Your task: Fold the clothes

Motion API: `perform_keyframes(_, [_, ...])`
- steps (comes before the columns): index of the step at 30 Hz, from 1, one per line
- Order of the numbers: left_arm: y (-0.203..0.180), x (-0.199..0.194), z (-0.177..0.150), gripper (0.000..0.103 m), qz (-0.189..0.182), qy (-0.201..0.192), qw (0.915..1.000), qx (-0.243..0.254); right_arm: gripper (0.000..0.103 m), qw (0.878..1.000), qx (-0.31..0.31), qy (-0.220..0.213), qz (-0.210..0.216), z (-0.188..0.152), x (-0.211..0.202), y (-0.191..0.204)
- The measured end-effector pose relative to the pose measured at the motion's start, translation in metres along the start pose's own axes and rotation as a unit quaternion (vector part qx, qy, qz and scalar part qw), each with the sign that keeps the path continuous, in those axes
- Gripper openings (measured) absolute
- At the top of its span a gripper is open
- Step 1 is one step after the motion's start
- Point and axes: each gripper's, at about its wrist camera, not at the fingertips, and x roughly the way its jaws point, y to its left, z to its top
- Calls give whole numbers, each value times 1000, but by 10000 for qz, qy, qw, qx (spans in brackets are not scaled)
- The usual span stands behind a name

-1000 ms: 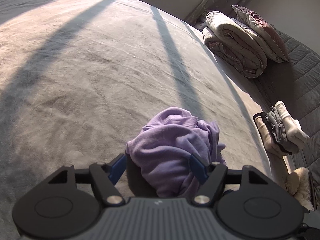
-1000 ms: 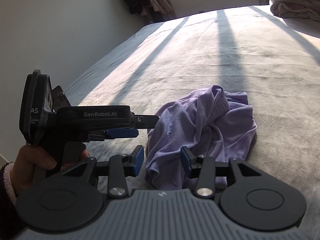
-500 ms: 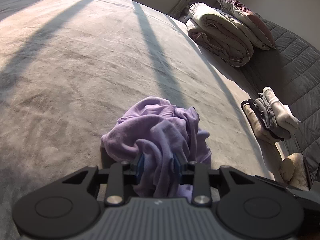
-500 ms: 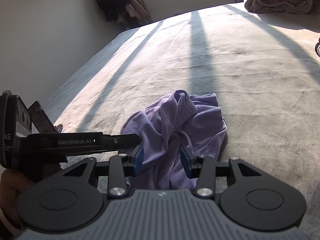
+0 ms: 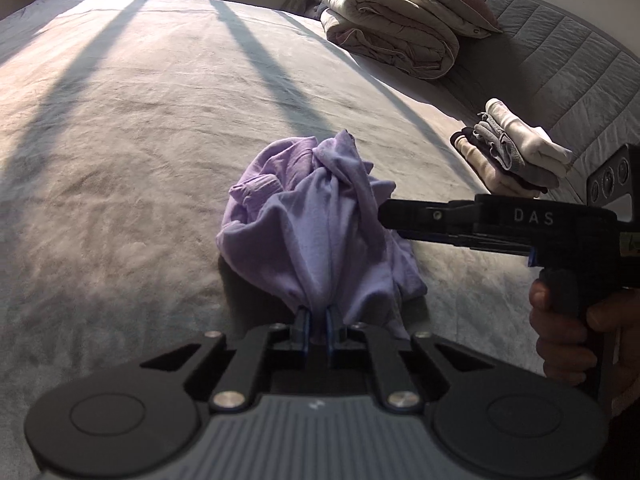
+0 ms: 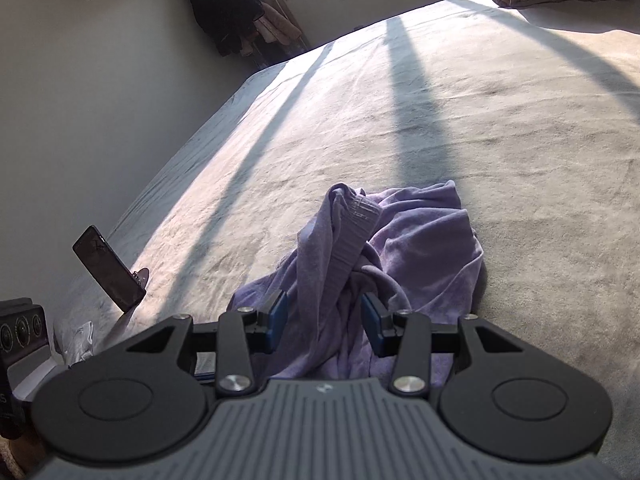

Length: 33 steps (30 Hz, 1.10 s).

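Observation:
A crumpled lilac garment (image 5: 316, 220) lies bunched on the grey bed (image 5: 120, 120). My left gripper (image 5: 316, 320) is shut on a fold of its near edge, and the cloth rises from the pads. The garment also shows in the right wrist view (image 6: 400, 248), with a ribbed cuff (image 6: 354, 224) standing up. My right gripper (image 6: 324, 320) is open, its blue pads on either side of a twisted strand of the garment. The right gripper's body (image 5: 500, 220) reaches in from the right in the left wrist view.
A stack of folded clothes (image 5: 512, 148) sits at the bed's right edge by the quilted headboard (image 5: 580, 64). A folded duvet (image 5: 392, 32) and pillow lie at the far end. A phone (image 6: 108, 268) stands propped at the bed's left edge.
My left gripper closed on the garment's near fold and drew it up. The right gripper moved in closer, a strand of cloth now between its open pads.

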Motion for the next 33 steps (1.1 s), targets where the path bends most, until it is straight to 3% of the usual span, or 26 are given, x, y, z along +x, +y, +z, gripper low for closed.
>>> perform_keyframes(7, [3,-12,-14,2,-137,115,9998,109,45,9998,-95,98,170,-8,16,12])
perform_keyframes(8, [4,-14,-15,2,-133,115,9998,117,43,9997,-130,117,173,-10,19,13])
perform_keyframes(11, [12,-21,-11,4,-95,17,10000,24,23,9992,-177,215,271,-14,23,17])
perform_keyframes(13, [18,-28,-8,6,-37,-107,9999,-87,18,9987,-187,281,391,-17,25,19])
perform_keyframes(15, [25,-35,-3,15,52,-258,9995,-193,12,9978,-182,346,540,-18,25,22])
perform_keyframes(17, [32,-41,2,38,152,-427,9985,-314,7,9964,-162,435,715,-20,25,26])
perform_keyframes(18, [35,-43,4,40,178,-488,9980,-371,6,9950,-162,513,842,-23,26,30])
perform_keyframes(27, [43,-43,17,52,58,-717,9950,-699,3,9760,-860,1356,1468,-56,36,73])
perform_keyframes(32, [35,-41,21,58,53,-771,9952,-605,4,9703,-1194,1544,1427,-65,36,84])
perform_keyframes(33, [32,-39,23,58,44,-790,9952,-581,8,9708,-1208,1536,1394,-64,34,83])
